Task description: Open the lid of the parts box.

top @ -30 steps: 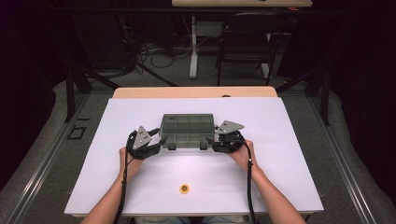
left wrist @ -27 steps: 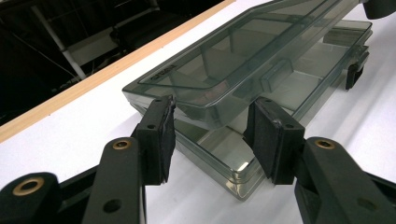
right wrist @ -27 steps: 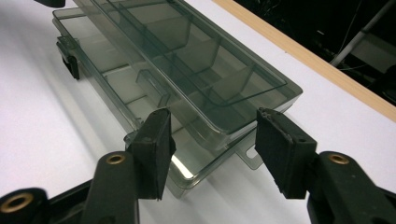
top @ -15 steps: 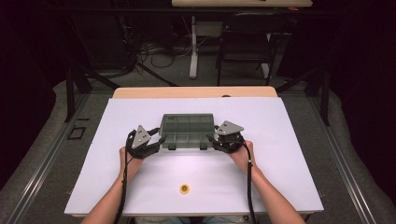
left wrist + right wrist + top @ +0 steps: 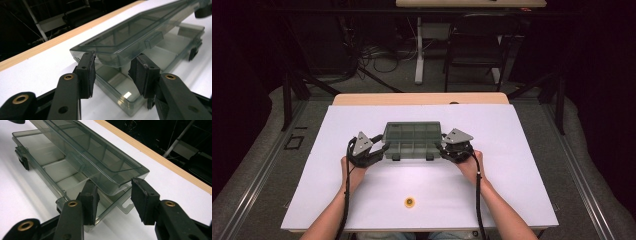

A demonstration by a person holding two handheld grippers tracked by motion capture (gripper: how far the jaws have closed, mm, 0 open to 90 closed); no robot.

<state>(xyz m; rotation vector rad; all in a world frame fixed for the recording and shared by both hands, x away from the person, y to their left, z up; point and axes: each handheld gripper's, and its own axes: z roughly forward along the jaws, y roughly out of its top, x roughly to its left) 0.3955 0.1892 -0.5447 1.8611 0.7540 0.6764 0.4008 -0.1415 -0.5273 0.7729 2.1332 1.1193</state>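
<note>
The clear compartment box (image 5: 412, 141) sits mid-table, beyond the yellow disc (image 5: 410, 202). Both jaw pairs have just been closing: the left gripper (image 5: 113, 71) and right gripper (image 5: 113, 200) each pinch a corner of its half-raised lid (image 5: 130, 37). Next, I judge, 2 hands must swing it together.

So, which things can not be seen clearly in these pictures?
- Small yellow thing, high view: too small to identify.
- Left gripper and right gripper, gripper views: whether the pads press the box lid is unclear; its corners cover the contact.
- Clear box: its far end is cut off in the right gripper view.
</note>
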